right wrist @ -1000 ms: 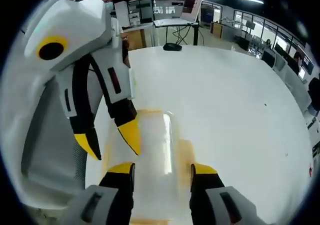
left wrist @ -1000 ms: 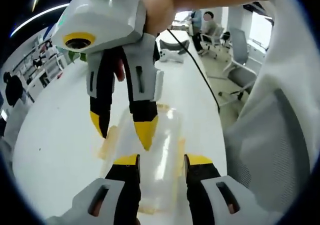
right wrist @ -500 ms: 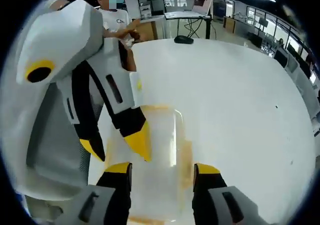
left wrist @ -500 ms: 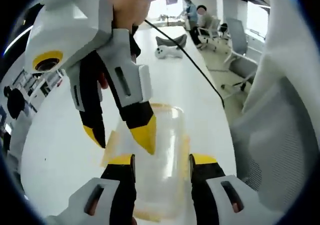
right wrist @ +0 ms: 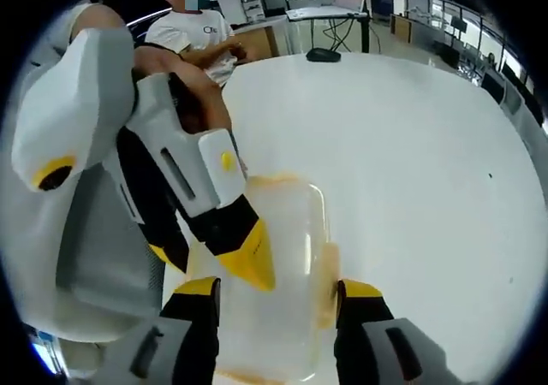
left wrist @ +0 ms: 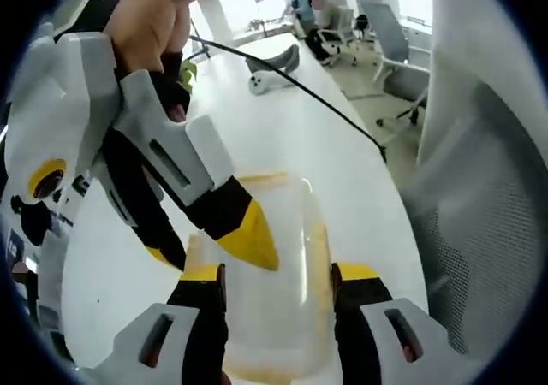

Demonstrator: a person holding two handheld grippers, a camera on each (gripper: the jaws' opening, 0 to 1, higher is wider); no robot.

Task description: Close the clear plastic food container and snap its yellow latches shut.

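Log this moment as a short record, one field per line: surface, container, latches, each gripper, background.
surface: white table
container: clear plastic box lying on the table, lid on top
latches: yellow, along the box's sides; locked or not cannot be told
left gripper: open, jaws either side of the box
right gripper: open, jaws either side of the box, yellow tips over the lid
background: office chair, black cable, seated person
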